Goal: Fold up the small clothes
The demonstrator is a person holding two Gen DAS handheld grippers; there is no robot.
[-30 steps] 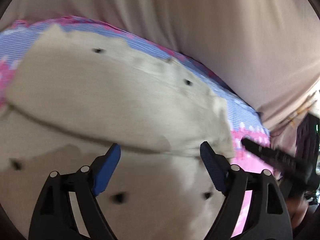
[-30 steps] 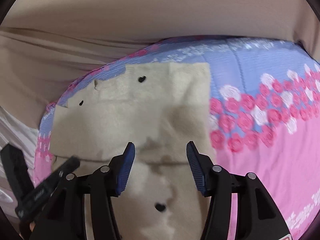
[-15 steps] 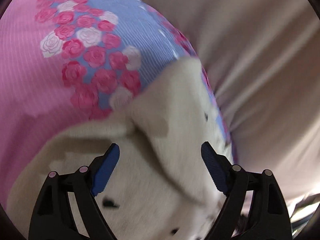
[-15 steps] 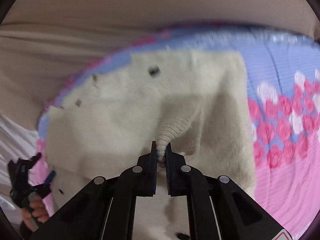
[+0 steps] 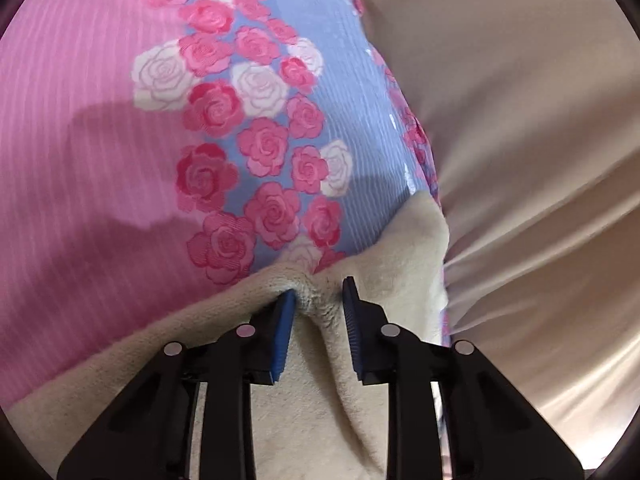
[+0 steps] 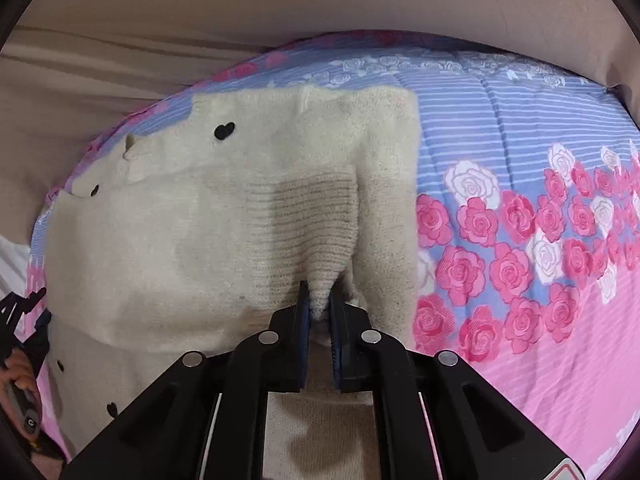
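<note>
A cream fuzzy knitted sweater with small black hearts (image 6: 192, 240) is spread on a pink-and-blue rose-patterned quilt (image 6: 540, 160). Its ribbed cuff is pinched tight by the right gripper (image 6: 318, 300). A bunched edge fold is being closed on by the left gripper (image 5: 318, 300).

A bed carries everything, covered by a quilt (image 6: 520, 128) printed in three bands: pale blue with thin white stripes on the far side, a row of pink and white roses through the middle, and plain pink with faint stripes on the near side. Directly on the quilt lies a cream knitted sweater (image 6: 160, 248) dotted with small black hearts, spread over the left part of the cover and reaching close to its far edge. Beyond the quilt's far and left edges, beige sheet (image 6: 100, 92) shows, creased into long folds.
</note>
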